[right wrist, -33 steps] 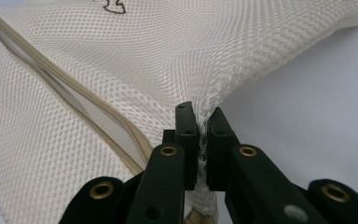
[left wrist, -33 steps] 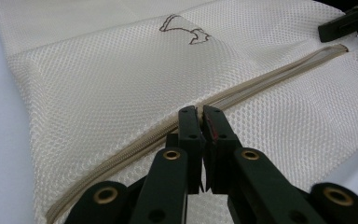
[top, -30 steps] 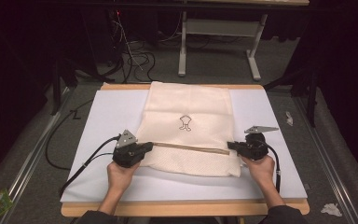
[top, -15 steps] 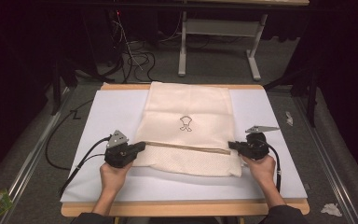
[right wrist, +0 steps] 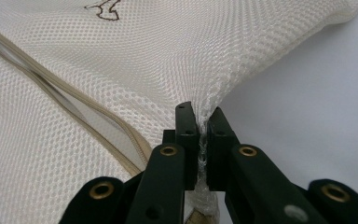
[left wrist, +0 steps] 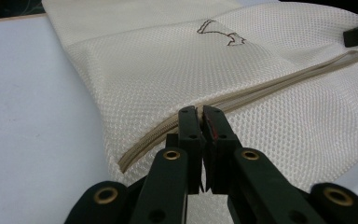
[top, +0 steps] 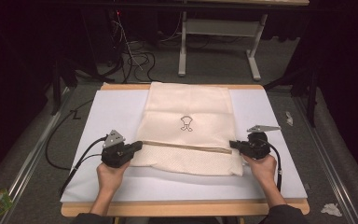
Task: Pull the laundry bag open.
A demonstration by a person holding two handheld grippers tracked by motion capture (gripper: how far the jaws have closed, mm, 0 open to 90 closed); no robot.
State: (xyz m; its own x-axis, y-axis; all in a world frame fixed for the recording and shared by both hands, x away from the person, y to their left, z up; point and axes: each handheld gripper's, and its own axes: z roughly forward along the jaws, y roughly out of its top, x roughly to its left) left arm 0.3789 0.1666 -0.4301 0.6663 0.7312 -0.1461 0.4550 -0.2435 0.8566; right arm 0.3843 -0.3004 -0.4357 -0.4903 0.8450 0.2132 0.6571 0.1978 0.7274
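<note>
Mesh bag lies flat mid-table on the white mat in the high view, a gripper at each end of its zipper; in the left gripper view the left gripper is clenched on the zipper; in the right gripper view the right gripper pinches the mesh edge.

Both units matte black. Left gripper has a grey triangular plate on top, right gripper too. Black cable trails off each. Jaws: flat black bars on linkages, brass-coloured pivot bushings, small screw holes. Dark sleeves at wrists.
</note>
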